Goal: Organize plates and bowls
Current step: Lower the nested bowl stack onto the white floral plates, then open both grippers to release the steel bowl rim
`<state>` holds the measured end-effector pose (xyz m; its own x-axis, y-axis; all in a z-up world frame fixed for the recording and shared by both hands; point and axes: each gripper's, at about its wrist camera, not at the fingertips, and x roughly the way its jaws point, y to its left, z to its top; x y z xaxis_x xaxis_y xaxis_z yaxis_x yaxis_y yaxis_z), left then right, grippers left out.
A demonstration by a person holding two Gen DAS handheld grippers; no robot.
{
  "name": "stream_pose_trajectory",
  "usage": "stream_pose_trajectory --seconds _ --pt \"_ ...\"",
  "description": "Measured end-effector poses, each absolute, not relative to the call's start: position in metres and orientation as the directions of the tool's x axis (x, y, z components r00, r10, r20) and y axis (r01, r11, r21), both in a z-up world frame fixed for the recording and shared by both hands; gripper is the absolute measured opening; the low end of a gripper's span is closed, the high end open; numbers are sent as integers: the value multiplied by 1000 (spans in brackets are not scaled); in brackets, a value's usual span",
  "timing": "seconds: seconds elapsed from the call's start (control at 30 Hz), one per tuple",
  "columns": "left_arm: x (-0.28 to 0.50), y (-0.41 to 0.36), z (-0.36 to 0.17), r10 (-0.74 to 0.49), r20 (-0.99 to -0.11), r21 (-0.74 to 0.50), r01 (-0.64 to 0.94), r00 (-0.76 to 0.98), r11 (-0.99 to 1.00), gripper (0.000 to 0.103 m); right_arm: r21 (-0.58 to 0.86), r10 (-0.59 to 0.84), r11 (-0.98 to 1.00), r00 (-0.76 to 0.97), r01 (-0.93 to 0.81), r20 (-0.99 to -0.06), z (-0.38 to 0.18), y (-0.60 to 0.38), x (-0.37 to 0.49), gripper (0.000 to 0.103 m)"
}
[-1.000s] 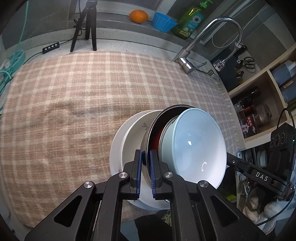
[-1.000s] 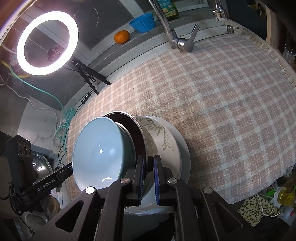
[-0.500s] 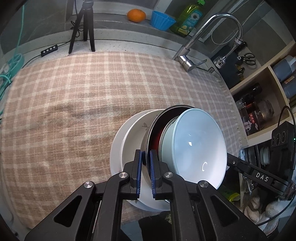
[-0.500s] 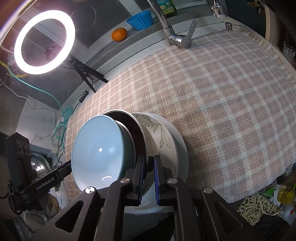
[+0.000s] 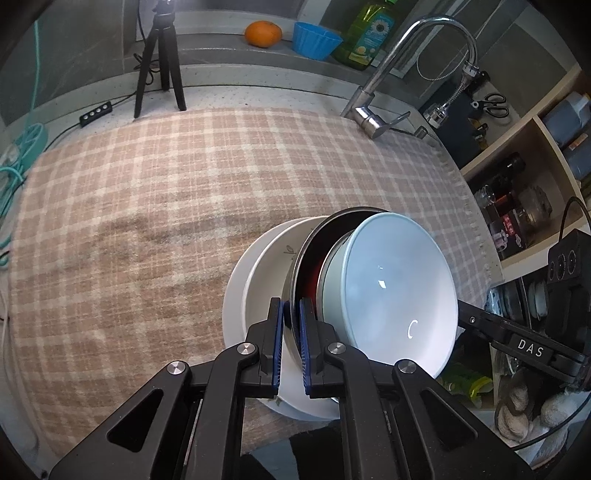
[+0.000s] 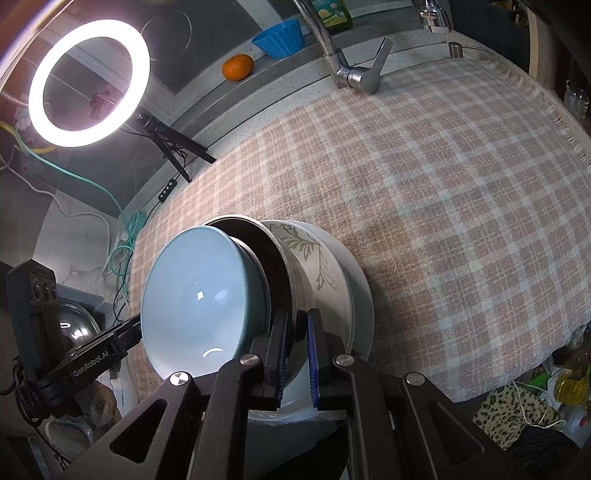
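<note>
Along my left hand-held gripper [image 5: 291,339], its blue pads pinch the rim of the dark metal bowl [image 5: 308,258], which is tilted with the pale blue bowl [image 5: 391,291] nested inside, over the white plates [image 5: 251,284] on the checked cloth [image 5: 147,206] covering the bench. Along my right hand-held gripper [image 6: 297,350], the pads clamp the same dark metal bowl's [image 6: 275,258] rim from the opposite side, the pale blue bowl [image 6: 199,295] to the left and the leaf-patterned plate [image 6: 314,258] just beside on the right.

Home kitchen: sink faucet [image 5: 406,66], dish soap [image 5: 369,35], pantry shelves [image 5: 532,177].
</note>
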<state>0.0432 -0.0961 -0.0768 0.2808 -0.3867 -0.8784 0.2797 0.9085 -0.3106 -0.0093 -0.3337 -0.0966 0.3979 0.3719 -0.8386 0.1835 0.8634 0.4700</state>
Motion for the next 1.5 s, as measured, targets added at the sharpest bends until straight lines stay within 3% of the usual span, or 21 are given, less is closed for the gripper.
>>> stream_pose_trajectory --seconds 0.47,0.63,1.0,1.1,1.23,1.5 --pt "37 -91 -71 -365 -875 -285 271 318 919 16 422 335 896 417 135 -845 -90 -329 -11 11" --pt "33 -88 -65 -354 -868 -272 262 347 926 16 404 316 906 439 122 -841 -83 -335 -19 19" --pt "11 -79 -42 -319 -842 -241 226 435 944 16 307 220 949 536 78 -815 -59 -343 -37 25" --pt "1 -84 -40 -318 -836 -236 230 448 944 21 266 182 962 573 64 -799 -49 -339 -45 28" --pt "-11 -89 -34 -317 -818 -231 231 479 945 27 236 156 970 609 54 -778 -40 -335 -57 43" --pt "-25 -97 -27 -311 -808 -202 260 500 944 27 186 117 982 647 39 -753 -29 -329 -73 44"
